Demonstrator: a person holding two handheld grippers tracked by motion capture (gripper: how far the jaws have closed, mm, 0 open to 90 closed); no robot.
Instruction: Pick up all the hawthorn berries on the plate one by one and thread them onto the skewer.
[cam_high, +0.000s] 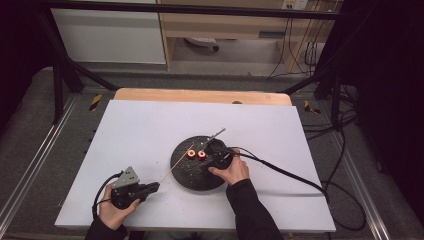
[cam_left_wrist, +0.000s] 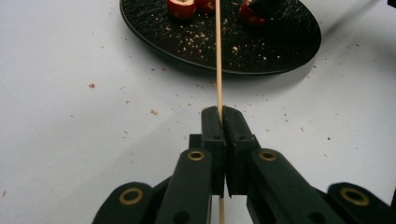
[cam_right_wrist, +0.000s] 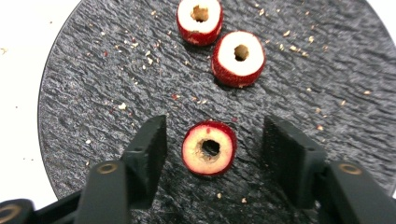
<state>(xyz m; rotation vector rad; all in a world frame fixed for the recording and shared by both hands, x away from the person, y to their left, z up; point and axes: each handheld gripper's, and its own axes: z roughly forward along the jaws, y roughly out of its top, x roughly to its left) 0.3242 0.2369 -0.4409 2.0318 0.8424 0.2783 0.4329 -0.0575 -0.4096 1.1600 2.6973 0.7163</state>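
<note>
Left gripper (cam_left_wrist: 221, 114): jaws clamped on the skewer (cam_left_wrist: 218, 56), lower centre of its view.
Right gripper (cam_right_wrist: 212, 149): jaws wide, straddling a cored fruit piece (cam_right_wrist: 208, 148).
Plate (cam_high: 192, 177): frame centre, two more pieces (cam_right_wrist: 219, 39).

Table (cam_high: 150, 130): flat white top, wooden edge along far side. Black round slate plate (cam_high: 192, 177) sits directly on it, right of centre, toward near edge. Crumbs (cam_left_wrist: 152, 112) scattered on white surface near plate's rim. Black cable (cam_high: 285, 175) trails across right side of tabletop. Grey floor surrounds table, with metal rails left and right.
</note>
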